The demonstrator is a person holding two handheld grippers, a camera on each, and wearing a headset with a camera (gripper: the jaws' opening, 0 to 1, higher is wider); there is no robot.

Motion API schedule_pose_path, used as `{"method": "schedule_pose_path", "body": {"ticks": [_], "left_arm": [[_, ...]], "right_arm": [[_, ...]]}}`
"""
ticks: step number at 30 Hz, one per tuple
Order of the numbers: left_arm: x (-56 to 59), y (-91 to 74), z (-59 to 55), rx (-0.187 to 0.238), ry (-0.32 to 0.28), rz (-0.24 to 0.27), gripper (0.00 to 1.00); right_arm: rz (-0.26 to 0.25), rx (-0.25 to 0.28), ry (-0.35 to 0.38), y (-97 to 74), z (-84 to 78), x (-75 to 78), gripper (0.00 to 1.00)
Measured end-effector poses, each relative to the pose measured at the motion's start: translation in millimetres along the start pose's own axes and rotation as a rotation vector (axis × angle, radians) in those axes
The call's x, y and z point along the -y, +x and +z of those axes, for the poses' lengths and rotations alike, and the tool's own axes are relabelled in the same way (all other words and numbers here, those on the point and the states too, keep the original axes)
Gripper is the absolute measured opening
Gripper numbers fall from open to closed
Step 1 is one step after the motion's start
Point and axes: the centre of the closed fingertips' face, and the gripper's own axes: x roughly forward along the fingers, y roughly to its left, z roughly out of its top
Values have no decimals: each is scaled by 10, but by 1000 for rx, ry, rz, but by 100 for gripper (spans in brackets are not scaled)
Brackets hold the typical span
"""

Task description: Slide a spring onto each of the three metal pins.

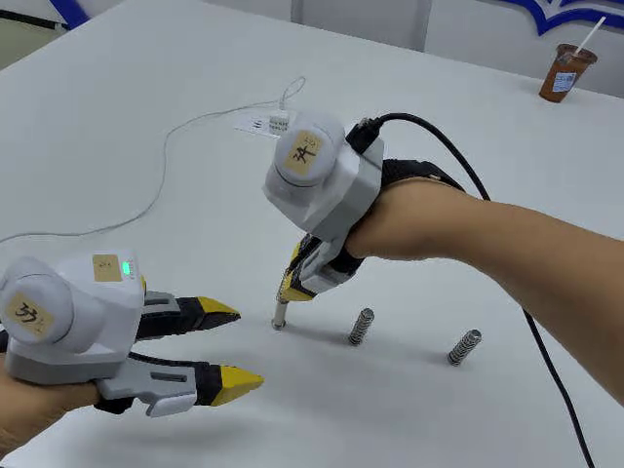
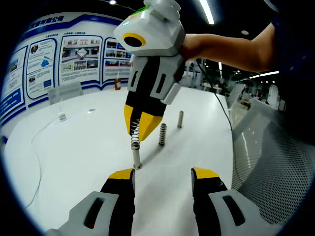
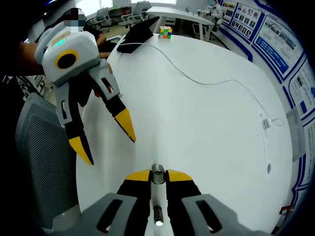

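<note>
Yellow-tipped fingers (image 3: 139,177) of the right gripper (image 1: 292,290) are clamped on a spring (image 2: 134,132), with the gripper pointing straight down at the white surface (image 1: 146,78). The coil's lower end meets the top of a bare pin (image 2: 136,158) that stands upright near the middle of the head view; how far the coil is threaded on I cannot tell. Off at 3 to 4 o'clock from that pin stand a near pin (image 1: 362,326) and a far pin (image 1: 465,346), each with a spring already on, so by my reading this is the last of three. The left gripper (image 1: 249,345) hangs at about 8 o'clock from the bare pin, apart from it, fingers spread and holding nothing. The spring looks light, thin-wired and smooth. I expect it would bow sideways under a hard squeeze or an off-axis push, and could squirt out of the hold. The best hold looks to be a gentle one on the upper coils, leaving the lower end free to take the pin and keeping the coil in line with it. The pin is slim, and I cannot tell whether it is fixed down, so a sideways nudge might tip it. A white cable (image 1: 175,136) lies at 11 o'clock, and a drink cup (image 1: 565,70) stands far off at 1 o'clock.
</note>
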Motion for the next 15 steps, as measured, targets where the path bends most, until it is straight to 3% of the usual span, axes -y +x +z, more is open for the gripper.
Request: {"method": "schedule_pose_path", "body": {"ticks": [15], "left_arm": [[-67,-43,1,23,-33,51,67]], "right_arm": [[15,-18,2,119,-18,-10,12]]}}
